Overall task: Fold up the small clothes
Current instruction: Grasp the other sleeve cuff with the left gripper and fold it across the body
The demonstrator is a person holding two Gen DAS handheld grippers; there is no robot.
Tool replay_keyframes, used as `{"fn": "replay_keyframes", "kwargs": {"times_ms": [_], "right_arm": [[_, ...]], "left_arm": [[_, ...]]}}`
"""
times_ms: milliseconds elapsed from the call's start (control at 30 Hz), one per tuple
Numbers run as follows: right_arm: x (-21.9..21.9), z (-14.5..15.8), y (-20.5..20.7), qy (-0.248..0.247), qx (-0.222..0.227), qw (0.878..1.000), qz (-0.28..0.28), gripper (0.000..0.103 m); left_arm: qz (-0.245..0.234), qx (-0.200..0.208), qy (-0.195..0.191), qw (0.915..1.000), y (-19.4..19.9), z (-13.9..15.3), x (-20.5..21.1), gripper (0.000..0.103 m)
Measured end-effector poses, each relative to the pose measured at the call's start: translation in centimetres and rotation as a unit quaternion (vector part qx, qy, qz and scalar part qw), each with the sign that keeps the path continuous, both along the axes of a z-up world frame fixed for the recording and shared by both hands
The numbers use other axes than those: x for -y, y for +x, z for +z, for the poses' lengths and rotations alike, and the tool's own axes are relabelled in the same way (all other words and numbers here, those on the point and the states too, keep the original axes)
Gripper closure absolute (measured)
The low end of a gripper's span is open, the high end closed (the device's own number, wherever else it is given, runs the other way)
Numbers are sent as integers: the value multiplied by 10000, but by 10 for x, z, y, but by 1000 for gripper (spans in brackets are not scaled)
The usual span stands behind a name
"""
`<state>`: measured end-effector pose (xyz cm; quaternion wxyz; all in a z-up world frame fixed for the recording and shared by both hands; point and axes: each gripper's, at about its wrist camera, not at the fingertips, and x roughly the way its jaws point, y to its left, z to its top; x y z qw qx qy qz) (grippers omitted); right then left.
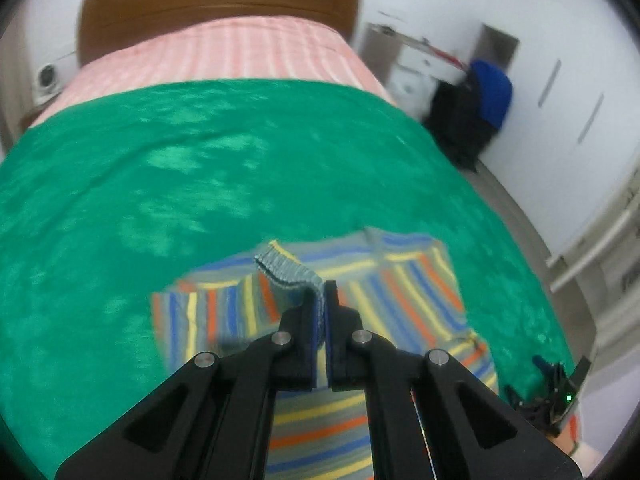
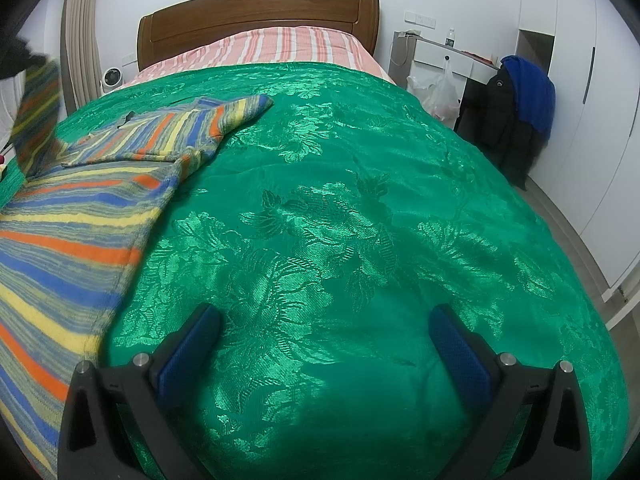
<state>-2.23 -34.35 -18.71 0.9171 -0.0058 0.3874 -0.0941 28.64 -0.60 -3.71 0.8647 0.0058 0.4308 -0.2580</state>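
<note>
**Left tool lifts a ribbed cuff to begin the fold**

The left tool (image 1: 320, 300) is clenched on the grey ribbed cuff (image 1: 290, 272) of a small knitted sweater striped in blue, orange, yellow and grey (image 1: 404, 292). The cuff stands pinched between the two blue-padded fingers, raised off the rest of the garment, and the sleeve trails down from it. Holding by the thick ribbed edge likely gives a firm purchase on soft knit and lets the sleeve be carried across the body in one piece.

The right tool (image 2: 324, 344) is released, its fingers spread wide, and hovers over bare cover just beside the sweater's edge. It holds nothing; it appears to wait there to pin or take a hem once the sleeve is laid over.

The sweater lies mostly flat on the glossy green floral bedspread (image 2: 360, 220), near the foot of the bed on the person's left side, with one sleeve (image 2: 240, 110) stretched toward the headboard. From the right wrist view the lifted sleeve hangs at the far left edge.

Beyond are a pink striped sheet (image 2: 288, 46) and a brown wooden headboard (image 2: 256, 14).
</note>
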Motion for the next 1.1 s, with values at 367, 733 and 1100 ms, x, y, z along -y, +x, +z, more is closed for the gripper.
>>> {"fn": "replay_keyframes", "kwargs": {"times_ms": [367,733,1100], "right_arm": [[2,1,-2,11,12,10000,6,0],[3,1,-2,40,-48,10000,12,0],[-30,106,63,1792,-442,9801,734,10]], "left_arm": [[545,-521,-100,9971,8,-64,10,16],[1360,-716,1007,9830,-23,-149,-79,7],[2070,101,867,9744,-126,-132,-178,5]]}}
